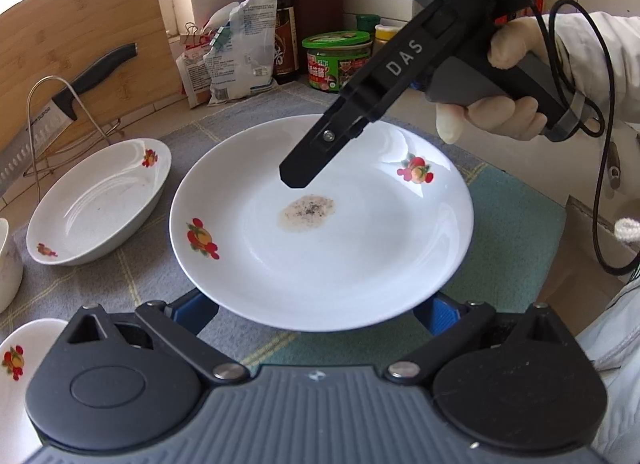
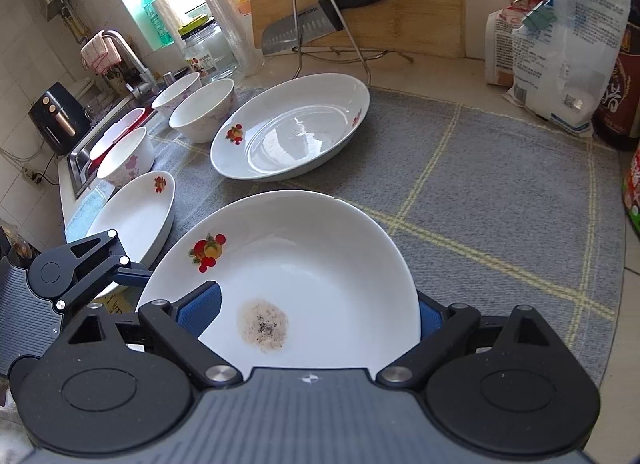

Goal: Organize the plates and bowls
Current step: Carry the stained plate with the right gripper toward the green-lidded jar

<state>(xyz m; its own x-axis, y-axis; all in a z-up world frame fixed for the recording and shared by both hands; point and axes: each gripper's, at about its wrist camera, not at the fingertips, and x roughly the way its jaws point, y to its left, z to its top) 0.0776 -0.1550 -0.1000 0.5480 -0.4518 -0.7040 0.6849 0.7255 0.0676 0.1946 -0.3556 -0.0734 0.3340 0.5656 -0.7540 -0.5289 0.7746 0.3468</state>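
Nearest: fruit-print plate [image 2: 320,256] w/ a speckled residue patch [image 2: 262,324] sits at the front edge of the grey mat [image 2: 500,191], btwn both tools, and looks tipped and raised off the mat, though I can't be sure. L gripper [image 1: 316,312]: jaws spread wide, both blue pads poking out from under the plate's near rim, so the plate seems to lie across them rather than be pinched. R gripper [image 2: 314,316]: jaws also wide, straddling the rim w/ one pad over the plate's inside and the other behind the outer edge; can't tell if the pads actually press. Key relation for the next move, prob. stacking: the other fruit-print dishes lie to the L side, toward the sink [image 2: 80,167] edge of the mat, so the L hand is the nearer one. Small oval dish [image 2: 136,219] is just beside the plate, long axis running front-to-back; big oval dish [image 2: 292,127] is further back, near the cutting board [image 2: 420,23] and knife [image 2: 320,19], long axis slanting toward the mat's back edge. Count: 3 fruit-print dishes incl. the one in hand, 3 flower-print bowls [image 2: 202,111] grouped at the far sink-side corner.
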